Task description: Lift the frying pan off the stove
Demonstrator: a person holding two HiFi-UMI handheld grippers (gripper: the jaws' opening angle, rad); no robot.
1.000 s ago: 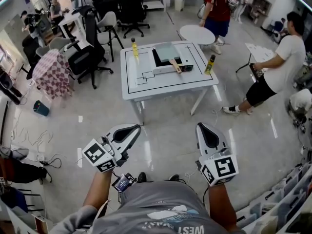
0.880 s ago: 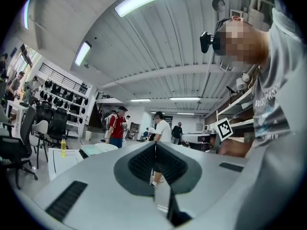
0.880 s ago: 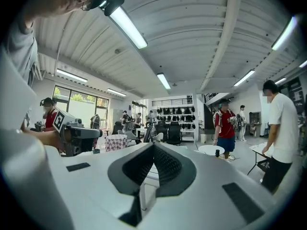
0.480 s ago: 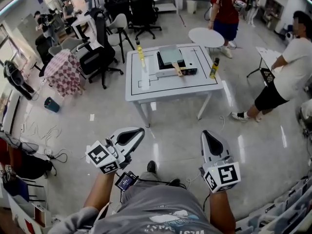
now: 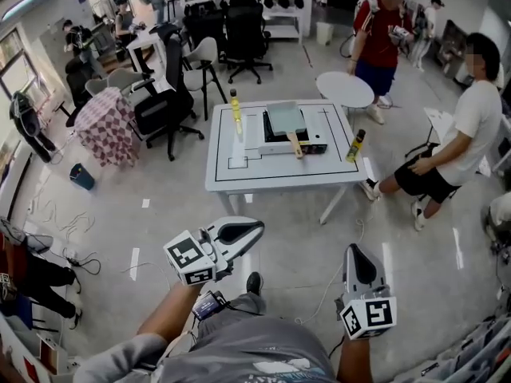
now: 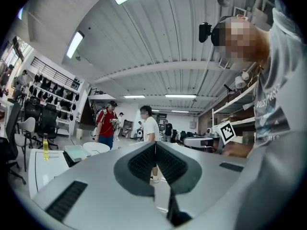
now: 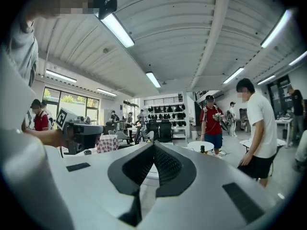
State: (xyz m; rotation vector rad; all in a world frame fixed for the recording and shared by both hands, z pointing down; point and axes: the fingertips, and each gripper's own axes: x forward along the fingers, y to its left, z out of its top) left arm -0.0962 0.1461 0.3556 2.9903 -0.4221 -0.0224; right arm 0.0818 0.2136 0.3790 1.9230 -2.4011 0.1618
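The square grey-green frying pan point(image 5: 285, 119) with a wooden handle point(image 5: 295, 143) rests on a black stove point(image 5: 313, 147) on the white table point(image 5: 275, 171), well ahead of me. The left gripper view shows the pan point(image 6: 76, 152) small at far left. My left gripper point(image 5: 257, 227) is held over the floor short of the table, jaws shut with nothing between them. My right gripper point(image 5: 355, 248) hangs lower at the right and is also shut and empty. Both are far from the pan.
A yellow bottle point(image 5: 235, 107) and a dark bottle point(image 5: 355, 145) stand on the table. A person in white point(image 5: 447, 150) stands right of it and one in red point(image 5: 383, 38) behind, by a round white table point(image 5: 344, 88). Office chairs point(image 5: 172, 102) crowd the left.
The table and pan have come nearer in the head view as I step forward. My left gripper has moved right and forward, and the right one has sunk lower.
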